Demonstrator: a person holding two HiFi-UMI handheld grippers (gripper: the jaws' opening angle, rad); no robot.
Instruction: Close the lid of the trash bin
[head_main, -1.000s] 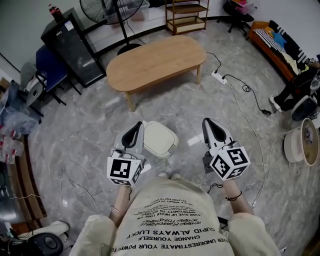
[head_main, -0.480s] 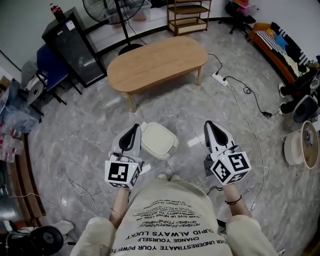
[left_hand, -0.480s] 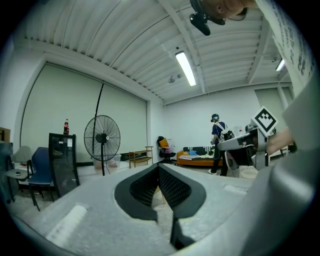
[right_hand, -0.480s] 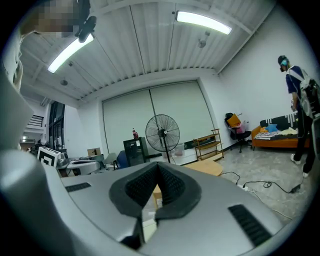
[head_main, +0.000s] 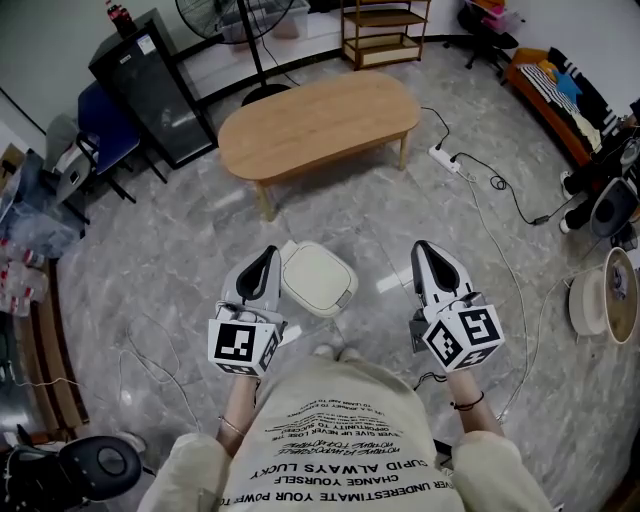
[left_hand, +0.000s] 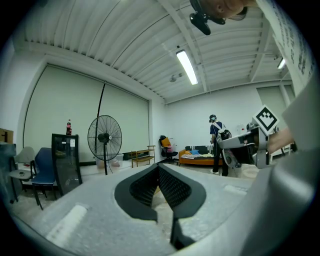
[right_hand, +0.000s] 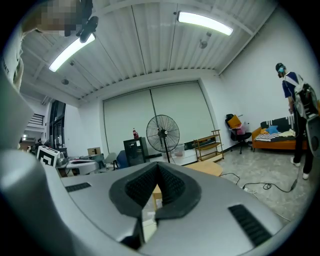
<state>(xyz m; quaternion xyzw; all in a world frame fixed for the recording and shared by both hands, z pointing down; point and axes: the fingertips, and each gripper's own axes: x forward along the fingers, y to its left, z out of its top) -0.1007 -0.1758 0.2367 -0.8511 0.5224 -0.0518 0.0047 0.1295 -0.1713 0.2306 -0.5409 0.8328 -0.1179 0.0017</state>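
A small white trash bin (head_main: 318, 279) stands on the grey marble floor just ahead of me. From above, its rounded lid lies flat on top. My left gripper (head_main: 262, 262) hovers level beside the bin's left edge, jaws shut with nothing between them. My right gripper (head_main: 424, 250) is held level well to the bin's right, apart from it, jaws also together and empty. In the left gripper view the left gripper (left_hand: 158, 167) has its jaw tips meeting. The right gripper view shows the right gripper (right_hand: 158, 166) the same way. The bin shows in neither gripper view.
A wooden oval table (head_main: 315, 125) stands beyond the bin. A black cabinet (head_main: 140, 85), a standing fan (left_hand: 104, 138) and a blue chair (head_main: 100, 130) are at the far left. A power strip with cables (head_main: 445, 158) runs along the right. Another person (left_hand: 216, 145) stands near an orange sofa.
Both grippers and the bin stay where they were; only the head view has drifted slightly.
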